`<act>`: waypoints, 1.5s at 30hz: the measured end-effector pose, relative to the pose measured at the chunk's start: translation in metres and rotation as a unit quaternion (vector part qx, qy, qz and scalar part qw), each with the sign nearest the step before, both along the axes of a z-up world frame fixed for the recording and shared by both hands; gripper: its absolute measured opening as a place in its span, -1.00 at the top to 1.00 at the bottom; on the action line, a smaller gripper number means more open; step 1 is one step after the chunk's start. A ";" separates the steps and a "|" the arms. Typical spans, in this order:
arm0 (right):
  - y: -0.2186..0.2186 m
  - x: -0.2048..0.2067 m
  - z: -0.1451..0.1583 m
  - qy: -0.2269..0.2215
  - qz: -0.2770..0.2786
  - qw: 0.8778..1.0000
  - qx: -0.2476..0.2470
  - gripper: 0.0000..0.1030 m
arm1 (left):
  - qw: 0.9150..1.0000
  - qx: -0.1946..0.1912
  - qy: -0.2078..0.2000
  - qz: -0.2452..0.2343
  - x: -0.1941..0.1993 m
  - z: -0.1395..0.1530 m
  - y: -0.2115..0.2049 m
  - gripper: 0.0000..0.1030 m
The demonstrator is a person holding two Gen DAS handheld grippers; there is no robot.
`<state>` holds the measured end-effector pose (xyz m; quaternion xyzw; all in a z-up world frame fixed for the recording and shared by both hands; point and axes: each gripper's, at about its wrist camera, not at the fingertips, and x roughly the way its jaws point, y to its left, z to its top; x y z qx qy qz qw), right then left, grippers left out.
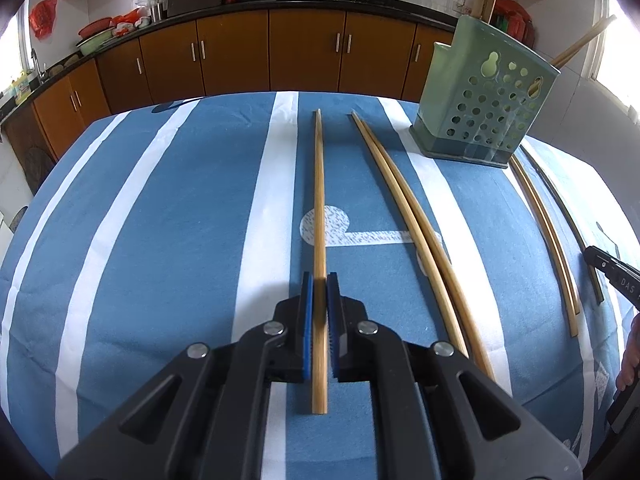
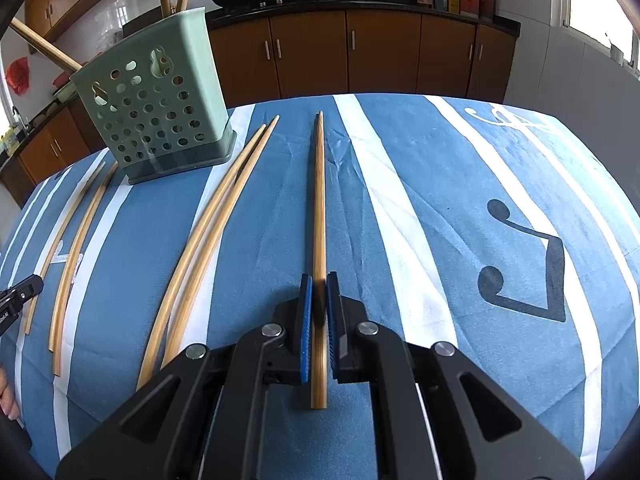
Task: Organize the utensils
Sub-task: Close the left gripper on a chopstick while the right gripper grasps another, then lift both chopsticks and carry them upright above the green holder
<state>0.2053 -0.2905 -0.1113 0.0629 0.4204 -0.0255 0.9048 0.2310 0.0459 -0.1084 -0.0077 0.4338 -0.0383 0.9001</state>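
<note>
My left gripper (image 1: 320, 280) is shut on a bamboo chopstick (image 1: 319, 200) that runs away from me over the blue striped cloth. My right gripper (image 2: 319, 280) is shut on another bamboo chopstick (image 2: 319, 200) in the same way. A green perforated utensil holder (image 1: 484, 96) stands at the far right in the left view and at the far left in the right view (image 2: 156, 104), with several chopsticks standing in it. A loose pair of chopsticks (image 1: 412, 220) lies between the held one and the holder; it also shows in the right view (image 2: 208, 232).
Another pair of chopsticks (image 1: 548, 236) lies in front of the holder near the right gripper's tip (image 1: 612, 272). The table carries a blue and white cloth (image 1: 160, 220). Brown kitchen cabinets (image 1: 304, 48) and woks stand behind the table.
</note>
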 end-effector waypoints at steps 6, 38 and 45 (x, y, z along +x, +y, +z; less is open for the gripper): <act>0.000 0.000 0.000 0.000 0.000 1.000 0.001 0.84 | 1.000 -0.005 0.002 0.001 0.001 0.000 0.001 0.83; -0.005 -0.033 0.050 -0.083 0.000 0.997 -0.004 0.85 | 1.000 0.011 -0.027 -0.009 -0.025 0.035 0.002 0.85; -0.019 -0.043 0.094 -0.149 -0.013 0.989 0.010 0.85 | 0.994 -0.013 -0.109 0.001 -0.036 0.096 0.007 0.85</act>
